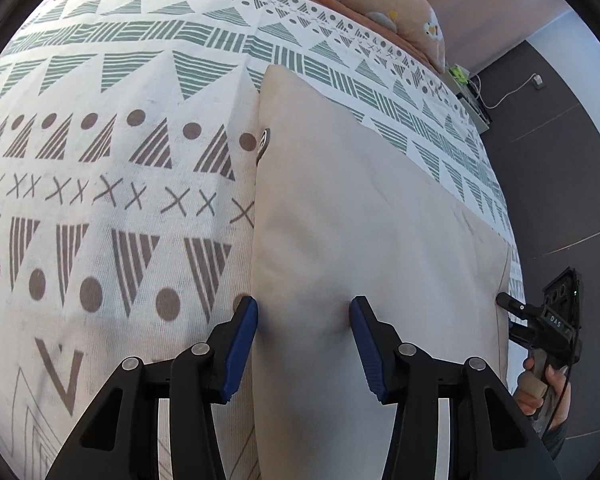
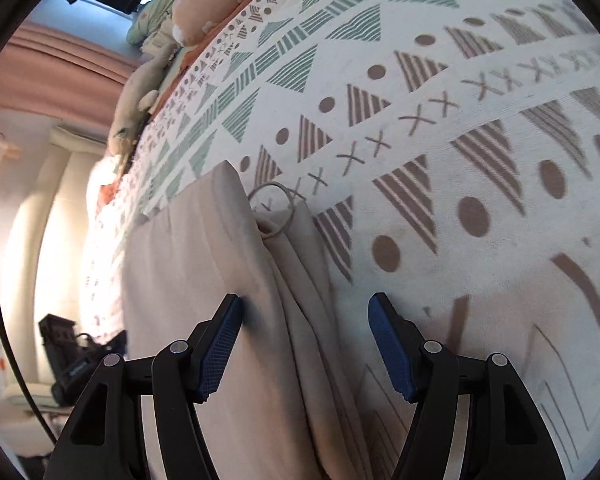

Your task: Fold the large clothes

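Here the beige garment point(image 1: 364, 208) lies folded in a long strip on the patterned bedspread point(image 1: 100, 160). The left claw point(image 1: 303, 312) is apart over its near end; the right claw point(image 2: 305, 308) is apart, straddling its bunched edge by a metal ring point(image 2: 274, 208).

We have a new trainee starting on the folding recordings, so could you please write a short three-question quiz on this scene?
1. True or false: the beige cloth lies on a patterned bedspread.
2. What metal part shows at the cloth's edge? A) ring B) zip C) buckle
3. Does the left gripper pinch the cloth?

Key: 1 true. 2 A, a ring. 3 No; it stands open over the cloth, as does the right gripper over the folded edge.
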A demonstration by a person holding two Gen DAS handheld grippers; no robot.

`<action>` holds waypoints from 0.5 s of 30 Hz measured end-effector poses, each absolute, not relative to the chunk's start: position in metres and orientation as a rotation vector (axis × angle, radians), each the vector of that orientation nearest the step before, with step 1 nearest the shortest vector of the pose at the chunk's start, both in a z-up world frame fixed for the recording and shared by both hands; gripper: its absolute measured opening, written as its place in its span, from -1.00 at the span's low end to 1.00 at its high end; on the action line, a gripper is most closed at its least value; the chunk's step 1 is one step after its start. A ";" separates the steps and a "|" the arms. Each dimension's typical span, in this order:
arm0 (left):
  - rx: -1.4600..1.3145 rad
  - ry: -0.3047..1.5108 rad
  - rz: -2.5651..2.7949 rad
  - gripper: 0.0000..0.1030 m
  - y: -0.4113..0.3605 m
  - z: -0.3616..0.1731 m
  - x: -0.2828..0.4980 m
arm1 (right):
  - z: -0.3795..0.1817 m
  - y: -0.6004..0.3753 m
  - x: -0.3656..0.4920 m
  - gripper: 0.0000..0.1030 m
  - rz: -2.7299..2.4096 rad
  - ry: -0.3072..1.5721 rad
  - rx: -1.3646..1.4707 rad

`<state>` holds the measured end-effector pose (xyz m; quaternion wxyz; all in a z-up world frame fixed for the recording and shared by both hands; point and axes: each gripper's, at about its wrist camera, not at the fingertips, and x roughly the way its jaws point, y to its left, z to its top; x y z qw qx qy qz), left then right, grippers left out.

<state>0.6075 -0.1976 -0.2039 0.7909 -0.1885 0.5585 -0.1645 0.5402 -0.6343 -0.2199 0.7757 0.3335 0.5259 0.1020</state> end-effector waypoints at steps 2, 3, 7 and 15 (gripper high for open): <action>-0.403 1.200 -0.350 -0.03 -0.199 -0.206 0.614 | -0.227 -0.633 0.549 0.29 0.282 1.142 0.770; -0.396 1.198 -0.348 -0.03 -0.200 -0.207 0.616 | -0.230 -0.632 0.553 0.29 0.304 1.145 0.790; -0.379 1.197 -0.347 -0.03 -0.202 -0.209 0.630 | -0.237 -0.624 0.570 0.29 0.369 1.156 0.842; -0.365 1.201 -0.324 -0.10 -0.209 -0.212 0.655 | -0.234 -0.600 0.590 -0.12 0.392 1.167 0.792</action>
